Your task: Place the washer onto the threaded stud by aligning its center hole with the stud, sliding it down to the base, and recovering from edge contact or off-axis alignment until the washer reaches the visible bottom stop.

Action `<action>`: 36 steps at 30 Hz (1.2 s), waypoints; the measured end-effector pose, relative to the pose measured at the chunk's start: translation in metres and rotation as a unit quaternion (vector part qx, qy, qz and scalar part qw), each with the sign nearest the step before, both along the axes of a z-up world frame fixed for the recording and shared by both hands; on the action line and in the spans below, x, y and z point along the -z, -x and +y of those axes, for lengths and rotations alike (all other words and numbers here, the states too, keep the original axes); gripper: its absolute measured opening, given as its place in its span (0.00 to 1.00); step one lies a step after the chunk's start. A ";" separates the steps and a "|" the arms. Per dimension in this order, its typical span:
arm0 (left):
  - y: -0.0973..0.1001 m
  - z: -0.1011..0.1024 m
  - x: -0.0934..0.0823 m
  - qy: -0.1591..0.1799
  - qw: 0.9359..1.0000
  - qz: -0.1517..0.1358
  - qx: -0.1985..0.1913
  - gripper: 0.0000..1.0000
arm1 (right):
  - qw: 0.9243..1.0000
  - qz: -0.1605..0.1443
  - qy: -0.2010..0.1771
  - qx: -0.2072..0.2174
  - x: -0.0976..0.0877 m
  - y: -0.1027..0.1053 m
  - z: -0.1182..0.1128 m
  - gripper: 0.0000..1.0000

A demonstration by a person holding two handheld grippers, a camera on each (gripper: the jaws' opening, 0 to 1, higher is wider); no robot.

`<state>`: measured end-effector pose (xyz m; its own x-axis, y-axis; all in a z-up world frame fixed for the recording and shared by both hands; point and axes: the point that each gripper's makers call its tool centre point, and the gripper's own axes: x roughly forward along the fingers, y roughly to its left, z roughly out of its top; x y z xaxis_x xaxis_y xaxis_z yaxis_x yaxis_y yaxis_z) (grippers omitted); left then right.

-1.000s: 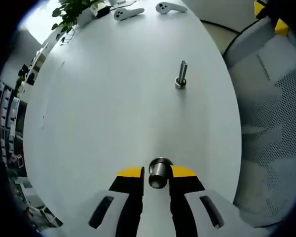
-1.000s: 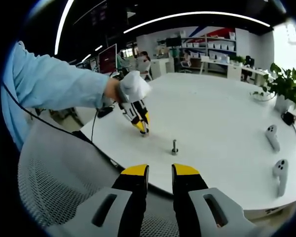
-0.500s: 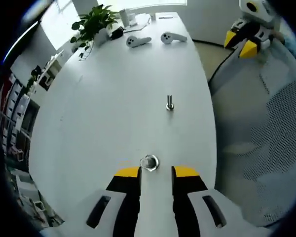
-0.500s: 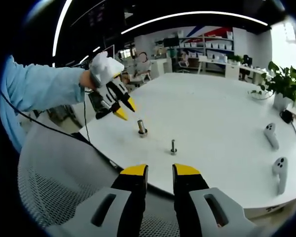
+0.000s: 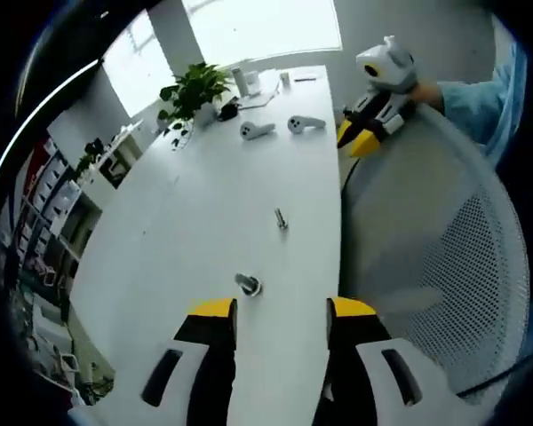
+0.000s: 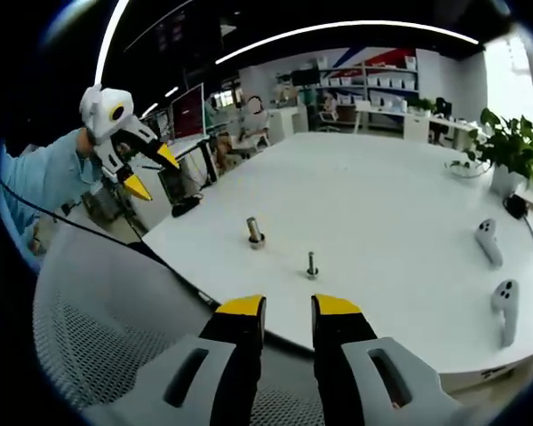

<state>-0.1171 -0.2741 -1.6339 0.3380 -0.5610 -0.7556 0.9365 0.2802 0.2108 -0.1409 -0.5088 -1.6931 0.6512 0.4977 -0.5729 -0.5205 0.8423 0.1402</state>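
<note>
A thick metal stud (image 5: 248, 284) stands upright on the white table (image 5: 204, 204), with a flat ring that looks like the washer around its foot. It also shows in the right gripper view as the thick stud (image 6: 255, 232). A thinner bolt (image 5: 281, 218) stands farther along the table, and the same thin bolt (image 6: 312, 264) appears nearer my right gripper. My left gripper (image 5: 282, 311) is open and empty, lifted back from the thick stud. From the right gripper view, the left gripper (image 6: 151, 171) hangs high beyond the table edge. My right gripper (image 6: 289, 306) is open and empty; the right gripper (image 5: 360, 142) hovers over the chair.
Two white controllers (image 5: 258, 130) (image 5: 304, 123) lie at the table's far end beside a potted plant (image 5: 195, 89). A grey mesh chair (image 5: 444, 266) stands against the table edge under both grippers. A person's blue sleeve (image 6: 44, 177) holds the left gripper.
My left gripper let go of the thick stud, opened wider and drew up and back from the table. The stud stays standing. The right gripper has barely moved.
</note>
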 end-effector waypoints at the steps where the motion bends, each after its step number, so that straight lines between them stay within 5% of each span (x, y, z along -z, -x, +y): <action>1: 0.003 0.005 -0.005 0.011 1.000 -0.012 -0.011 0.37 | 1.000 0.002 0.001 -0.002 0.001 0.000 0.000 0.23; 7: 0.009 0.023 -0.019 0.100 0.991 -0.034 -0.084 0.39 | 1.000 0.009 0.007 -0.004 0.003 0.001 0.000 0.23; 12: 0.009 0.033 -0.036 0.197 0.966 -0.046 -0.162 0.40 | 1.000 0.006 0.002 0.012 0.002 0.000 -0.003 0.23; 17: 0.003 0.044 -0.064 0.319 0.909 -0.083 -0.254 0.49 | 1.000 0.005 0.002 0.018 0.001 -0.002 -0.004 0.24; 20: 0.001 0.051 -0.068 0.332 0.895 -0.103 -0.280 0.54 | 1.000 0.007 0.002 0.022 0.002 -0.002 -0.005 0.24; 24: -0.001 0.060 -0.070 0.381 0.855 -0.121 -0.330 0.73 | 1.000 0.008 0.001 0.025 0.002 -0.002 -0.006 0.24; 27: 0.004 0.056 -0.057 0.377 0.850 -0.118 -0.348 0.97 | 1.000 0.007 -0.002 0.028 0.001 -0.001 -0.006 0.24; 30: 0.011 0.048 -0.044 0.379 0.846 -0.104 -0.362 1.00 | 1.000 0.006 -0.005 0.028 0.001 -0.002 -0.006 0.24; 31: 0.013 0.044 -0.039 0.377 0.848 -0.095 -0.360 1.00 | 1.000 0.006 -0.005 0.029 0.001 -0.002 -0.006 0.25; 32: 0.017 0.038 -0.023 0.354 0.860 -0.067 -0.360 1.00 | 1.000 0.005 -0.006 0.030 0.001 -0.002 -0.006 0.25; 34: 0.015 0.041 -0.004 0.324 0.871 -0.053 -0.365 0.99 | 0.999 0.003 -0.010 0.034 0.000 -0.002 -0.007 0.25; 36: 0.010 0.044 0.000 0.327 0.867 -0.061 -0.371 0.99 | 0.999 0.001 -0.013 0.036 -0.001 -0.003 -0.007 0.25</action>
